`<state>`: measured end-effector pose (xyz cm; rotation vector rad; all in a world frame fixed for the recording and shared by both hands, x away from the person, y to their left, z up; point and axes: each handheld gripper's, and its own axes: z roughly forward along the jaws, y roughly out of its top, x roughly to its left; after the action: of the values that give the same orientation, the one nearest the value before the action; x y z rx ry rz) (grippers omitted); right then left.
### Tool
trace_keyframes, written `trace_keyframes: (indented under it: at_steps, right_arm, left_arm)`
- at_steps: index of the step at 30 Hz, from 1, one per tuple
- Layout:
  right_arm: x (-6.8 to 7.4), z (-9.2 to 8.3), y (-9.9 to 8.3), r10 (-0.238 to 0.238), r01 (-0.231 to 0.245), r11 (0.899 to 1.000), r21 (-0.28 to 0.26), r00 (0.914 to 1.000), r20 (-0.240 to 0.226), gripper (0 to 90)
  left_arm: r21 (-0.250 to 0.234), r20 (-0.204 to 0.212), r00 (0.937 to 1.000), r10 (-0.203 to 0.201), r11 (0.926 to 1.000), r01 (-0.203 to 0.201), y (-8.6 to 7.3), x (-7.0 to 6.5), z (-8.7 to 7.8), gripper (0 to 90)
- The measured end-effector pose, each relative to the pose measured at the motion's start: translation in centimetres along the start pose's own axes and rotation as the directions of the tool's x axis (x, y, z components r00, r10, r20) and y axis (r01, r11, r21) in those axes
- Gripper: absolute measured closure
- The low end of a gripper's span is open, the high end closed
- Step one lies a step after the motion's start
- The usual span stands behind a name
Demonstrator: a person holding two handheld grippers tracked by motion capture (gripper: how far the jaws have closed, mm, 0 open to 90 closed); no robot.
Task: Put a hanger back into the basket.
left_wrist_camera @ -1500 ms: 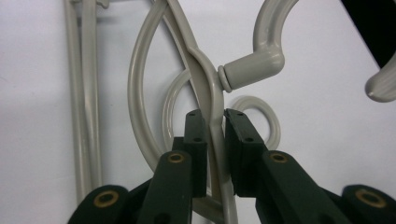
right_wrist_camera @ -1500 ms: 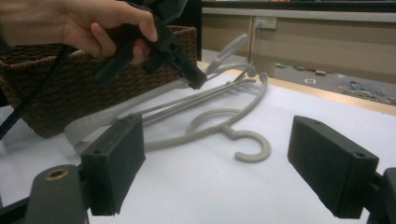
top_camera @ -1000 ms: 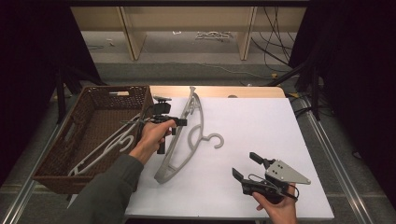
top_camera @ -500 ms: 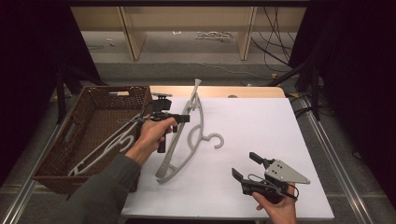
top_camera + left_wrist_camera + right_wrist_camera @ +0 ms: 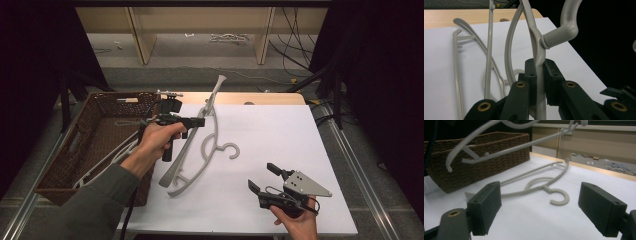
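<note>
While the left tool (image 5: 192,121) is clamped on a grey plastic hanger (image 5: 216,95) lifted above the white tabletop (image 5: 280,135) beside the wicker basket (image 5: 65,165), the right tool (image 5: 264,178) rests jaws apart near a second hanger (image 5: 207,152); no readable writing.

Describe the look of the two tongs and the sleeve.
Both tongs, left and right, are black, with blocky rectangular pads and brass-coloured pivot pins. The right carries a grey three-cornered plate; a black cable trails from the left. The left arm wears a grey-green sleeve.

Beyond the white-topped table (image 5: 280,150), pale wooden shelving (image 5: 200,30) stands on grey floor (image 5: 200,75), flanked by darkness.
</note>
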<state>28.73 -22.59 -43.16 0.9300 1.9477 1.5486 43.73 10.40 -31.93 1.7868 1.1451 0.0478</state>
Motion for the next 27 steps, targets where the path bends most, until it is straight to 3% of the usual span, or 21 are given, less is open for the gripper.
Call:
trace_keyframes:
  at_steps: [3,9,12,17,18,20,21,27]
  right_arm:
    - [0.0,0.0,0.1,0.004,-0.004,1.0,0.009,0.9999,-0.01,19.6]
    - [0.0,0.1,0.0,-0.001,0.001,1.0,0.003,1.0,-0.004,19.6]
    - [0.0,0.1,0.0,0.003,-0.003,1.0,0.004,1.0,-0.002,19.7]
    - [0.0,0.1,0.0,0.002,-0.002,1.0,0.007,1.0,-0.004,19.6]
    - [0.0,0.1,0.0,0.002,-0.002,1.0,0.002,1.0,-0.005,19.7]
    - [0.0,0.2,-0.1,0.0,0.001,1.0,0.006,1.0,-0.005,19.7]
    - [0.0,0.2,-0.1,0.0,0.0,1.0,0.007,1.0,-0.005,19.6]
    - [0.0,0.2,-0.1,0.005,-0.005,1.0,0.005,1.0,-0.009,19.7]
  left_arm:
    - [-0.009,0.019,0.9998,0.002,1.0,-0.002,0.4,-0.2,-1.1,82.0]
    - [-0.052,0.017,0.9997,0.02,0.9984,-0.019,1.4,-0.1,-3.9,82.0]
    - [-0.077,-0.011,0.9991,0.04,0.9962,-0.041,1.9,0.2,-5.5,82.0]
    - [-0.088,-0.007,1.0,-0.004,0.9962,0.003,2.4,0.5,-7.8,82.0]
    - [-0.099,-0.032,0.9992,0.025,0.9947,-0.029,2.5,0.9,-8.3,82.0]
    - [-0.098,-0.028,0.9996,0.005,0.9952,-0.008,2.6,1.1,-9.0,82.0]
    - [-0.109,-0.067,0.9968,0.045,0.9926,-0.052,2.6,1.7,-9.3,82.0]
    - [-0.126,-0.088,0.9951,0.046,0.9903,-0.057,2.4,3.5,-10.8,82.0]
